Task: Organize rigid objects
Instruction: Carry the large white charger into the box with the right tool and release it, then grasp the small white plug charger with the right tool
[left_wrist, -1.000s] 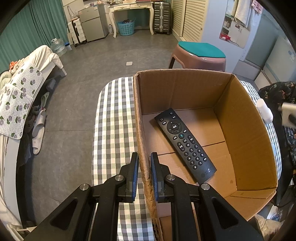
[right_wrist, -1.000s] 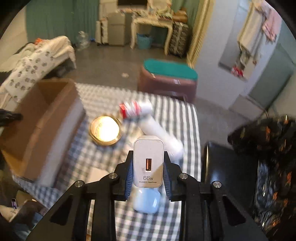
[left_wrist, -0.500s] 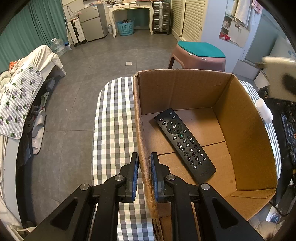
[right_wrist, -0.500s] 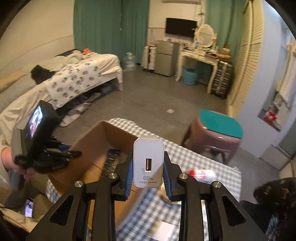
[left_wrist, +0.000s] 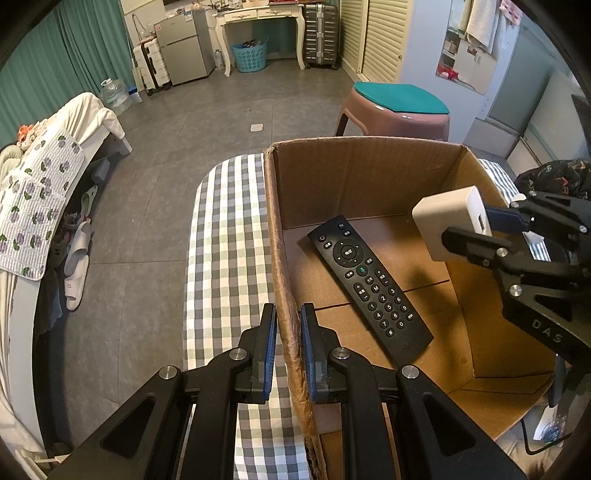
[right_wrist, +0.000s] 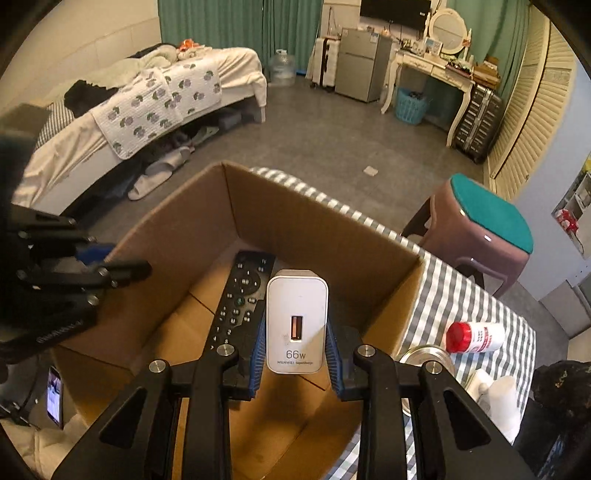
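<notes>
An open cardboard box (left_wrist: 354, 173) stands on the checked table (left_wrist: 229, 236). A black remote (left_wrist: 369, 286) lies on its floor; it also shows in the right wrist view (right_wrist: 240, 299). My left gripper (left_wrist: 288, 317) is shut on the box's left wall (left_wrist: 282, 280). My right gripper (right_wrist: 295, 328) is shut on a white 66W charger (right_wrist: 297, 325) and holds it over the box's inside, above the right wall in the left wrist view (left_wrist: 452, 225).
A red-capped white bottle (right_wrist: 476, 336), a round metal lid (right_wrist: 424, 356) and white bottles (right_wrist: 495, 398) lie on the table right of the box. A pink stool (left_wrist: 395, 110) stands behind. A bed (right_wrist: 147, 99) is at the left.
My right gripper has carried the charger from over the table's right side to above the box's inside. The left gripper and box have not moved.
</notes>
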